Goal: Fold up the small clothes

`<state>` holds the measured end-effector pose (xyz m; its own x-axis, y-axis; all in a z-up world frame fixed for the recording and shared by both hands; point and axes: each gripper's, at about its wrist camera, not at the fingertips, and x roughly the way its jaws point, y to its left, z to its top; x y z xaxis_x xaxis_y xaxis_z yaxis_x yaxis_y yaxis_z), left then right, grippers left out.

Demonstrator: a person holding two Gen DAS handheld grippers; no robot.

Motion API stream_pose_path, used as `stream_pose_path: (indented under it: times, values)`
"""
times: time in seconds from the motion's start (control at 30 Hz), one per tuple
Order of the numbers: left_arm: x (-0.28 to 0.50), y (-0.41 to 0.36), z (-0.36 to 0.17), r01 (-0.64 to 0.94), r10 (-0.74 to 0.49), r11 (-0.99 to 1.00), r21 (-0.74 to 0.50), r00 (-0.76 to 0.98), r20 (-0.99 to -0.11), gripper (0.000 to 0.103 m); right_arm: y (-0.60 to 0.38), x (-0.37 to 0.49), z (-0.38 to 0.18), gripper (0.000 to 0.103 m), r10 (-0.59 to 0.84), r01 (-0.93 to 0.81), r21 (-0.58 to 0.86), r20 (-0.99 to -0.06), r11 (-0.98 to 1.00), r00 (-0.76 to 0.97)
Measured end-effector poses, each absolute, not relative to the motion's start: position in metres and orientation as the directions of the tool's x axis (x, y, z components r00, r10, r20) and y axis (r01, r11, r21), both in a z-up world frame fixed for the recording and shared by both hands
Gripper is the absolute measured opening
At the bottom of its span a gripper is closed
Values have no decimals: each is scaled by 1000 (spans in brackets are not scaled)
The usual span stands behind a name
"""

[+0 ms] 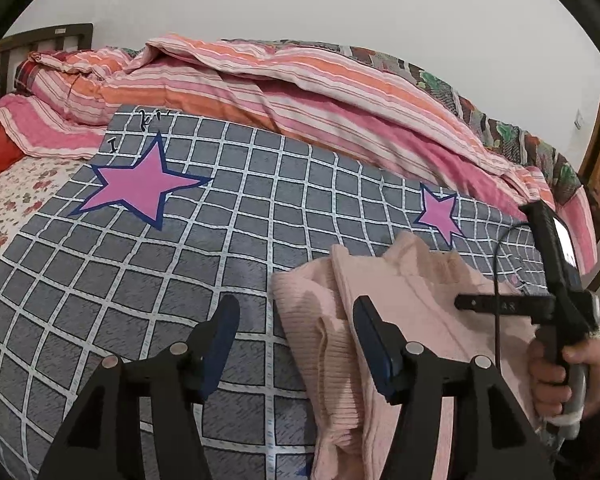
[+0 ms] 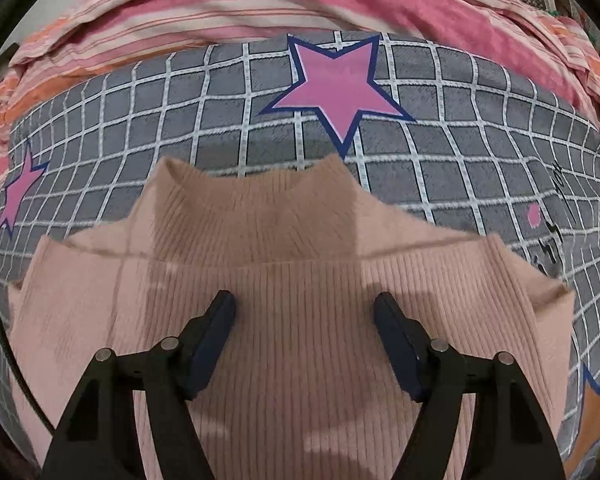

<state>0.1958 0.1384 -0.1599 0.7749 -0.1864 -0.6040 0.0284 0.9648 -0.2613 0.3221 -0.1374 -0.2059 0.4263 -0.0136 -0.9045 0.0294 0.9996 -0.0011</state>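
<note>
A grey checked bedsheet [image 1: 148, 280] with pink stars is covering the bed, and everything here is placed relative to it. At its far left edge a floral sheet [image 1: 16, 196] is showing, and along its far side a pink and orange striped quilt [image 1: 260, 92] is lying bunched against the wall.

The left gripper [image 1: 296, 320] is hovering over the near part of the checked bedsheet with its jaws standing about half open and gripping nothing; its left finger is over bare sheet, while its right finger is lying over the left edge of the pink ribbed sweater [image 1: 400, 320].

That sweater [image 2: 292, 300] is lying flat on the near right part of the checked bedsheet, its high collar pointing toward the striped quilt and its sides folded inward.

The right gripper [image 2: 305, 320], held in a hand [image 1: 556, 376] at the sheet's right side, is pointing down over the sweater's chest just below the collar, its jaws standing fairly wide apart with no fabric pinched between the pads.
</note>
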Motion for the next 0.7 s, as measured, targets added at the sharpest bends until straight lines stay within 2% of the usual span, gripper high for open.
stream_pose_path:
  times: [0.03, 0.2, 0.3, 0.47, 0.7]
  values:
    - [195, 139, -158, 31, -195, 962, -273, 776, -600, 57, -138, 316, -204, 64, -6, 22, 4, -904, 1000, 428]
    - [189, 141, -154, 43, -224, 950, -309, 784, -578, 57, -137, 265, -191, 64, 17, -39, -2, -872, 999, 490]
    - [186, 139, -153, 57, -232, 950, -306, 787, -572, 57, -136, 235, -189, 64, 52, -67, 21, -858, 998, 511]
    - [182, 135, -156, 57, -220, 957, -283, 778, -589, 57, -132, 180, -193, 64, 33, -67, -9, -801, 998, 598]
    - [145, 131, -165, 73, -286, 929, -362, 763, -580, 57, -141, 124, -204, 63, 61, -105, -5, -782, 994, 621]
